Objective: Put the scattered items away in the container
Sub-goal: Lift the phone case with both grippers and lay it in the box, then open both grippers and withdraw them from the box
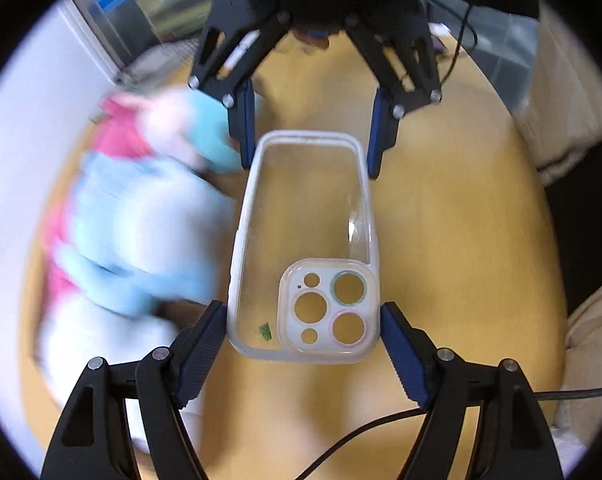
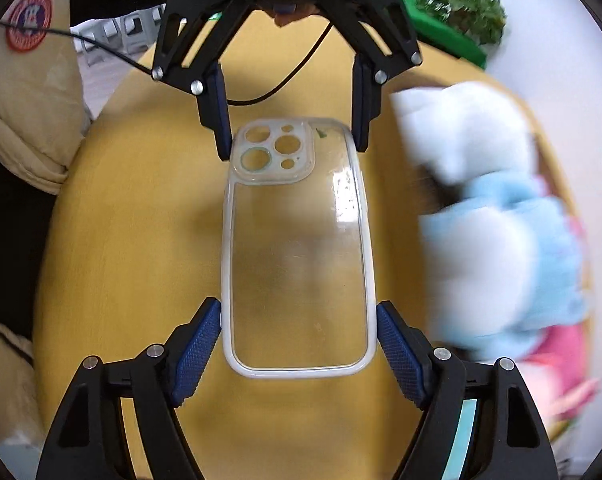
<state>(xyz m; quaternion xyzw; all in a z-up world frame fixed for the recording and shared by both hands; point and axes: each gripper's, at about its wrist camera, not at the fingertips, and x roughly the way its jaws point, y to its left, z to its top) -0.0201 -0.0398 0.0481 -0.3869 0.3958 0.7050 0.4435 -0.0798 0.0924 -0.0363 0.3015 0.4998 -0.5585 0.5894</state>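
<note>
Held: clear phone case (image 1: 301,240), pinched at both ends by left gripper (image 1: 303,334) and right gripper (image 2: 299,336), above the yellow table (image 2: 121,240).
Done: soft toys (image 1: 141,220) heaped left.
Left: case not yet stowed; container unclear.

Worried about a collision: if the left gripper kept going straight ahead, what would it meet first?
Probably the right gripper, which faces it, clamped on the other end of the clear phone case that both hold; depth is unclear.
</note>
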